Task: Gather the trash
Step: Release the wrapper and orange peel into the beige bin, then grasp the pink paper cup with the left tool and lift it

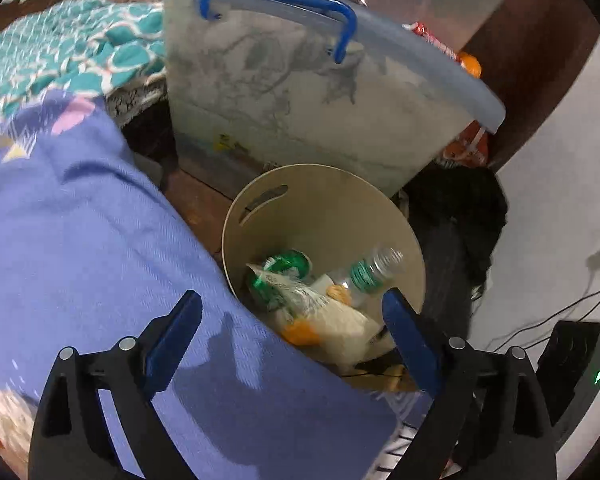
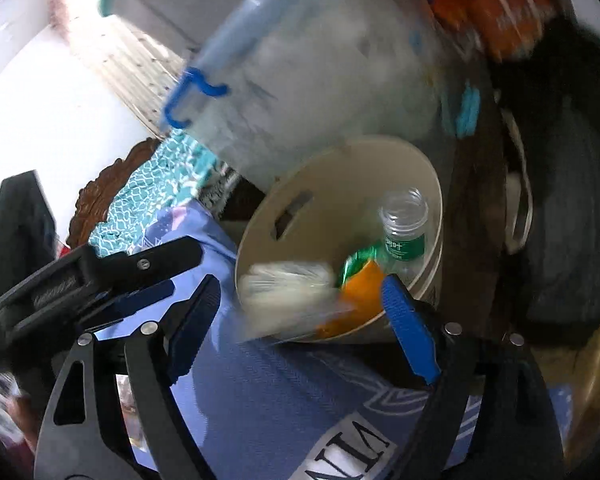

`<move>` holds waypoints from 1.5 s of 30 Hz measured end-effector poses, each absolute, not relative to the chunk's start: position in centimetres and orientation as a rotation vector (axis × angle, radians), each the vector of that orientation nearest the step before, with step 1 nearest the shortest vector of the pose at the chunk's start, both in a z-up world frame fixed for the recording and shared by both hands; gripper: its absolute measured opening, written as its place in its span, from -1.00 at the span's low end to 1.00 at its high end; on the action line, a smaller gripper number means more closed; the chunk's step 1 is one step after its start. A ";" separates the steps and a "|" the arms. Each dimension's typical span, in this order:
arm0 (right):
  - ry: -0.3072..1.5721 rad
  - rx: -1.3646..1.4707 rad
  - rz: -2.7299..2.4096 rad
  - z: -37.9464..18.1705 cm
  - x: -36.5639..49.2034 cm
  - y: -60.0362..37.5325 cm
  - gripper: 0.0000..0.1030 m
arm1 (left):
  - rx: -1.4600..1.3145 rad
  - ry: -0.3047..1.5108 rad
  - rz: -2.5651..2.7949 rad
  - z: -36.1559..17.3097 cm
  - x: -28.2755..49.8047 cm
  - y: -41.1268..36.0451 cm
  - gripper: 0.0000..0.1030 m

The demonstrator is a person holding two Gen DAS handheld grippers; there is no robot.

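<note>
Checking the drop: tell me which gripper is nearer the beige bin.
Right, though only slightly. The right gripper is open at the beige bin rim, and the left gripper is open just beside it over the blue blanket.

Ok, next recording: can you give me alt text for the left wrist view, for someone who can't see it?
The open left gripper hovers, holding nothing, above a round beige bin containing a clear plastic bottle with a green label, green packaging and crumpled wrappers. A purple blanket lies left of the bin, and a cloudy storage tub with a blue handle stands behind it.
</note>
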State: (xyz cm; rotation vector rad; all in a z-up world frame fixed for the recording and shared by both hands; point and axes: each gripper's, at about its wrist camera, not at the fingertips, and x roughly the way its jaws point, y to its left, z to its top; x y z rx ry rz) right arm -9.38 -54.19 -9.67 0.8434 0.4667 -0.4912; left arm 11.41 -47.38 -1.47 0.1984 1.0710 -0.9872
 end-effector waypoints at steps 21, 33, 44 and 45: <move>0.645 0.774 0.007 -7.3 2.0 -43.0 0.45 | 0.000 1.038 -0.734 -2.8 5.2 -11.0 0.63; 0.877 0.769 0.238 -9.5 10.9 -32.6 0.34 | -0.192 1.011 -0.675 -2.3 6.3 -4.0 0.52; 0.747 0.758 0.319 -8.6 0.5 -25.8 0.35 | -0.267 1.002 -0.664 -2.3 2.7 -1.2 0.70; 0.736 0.761 0.295 -8.7 -0.2 -26.1 0.35 | -0.269 1.006 -0.667 -2.4 2.2 -1.0 0.71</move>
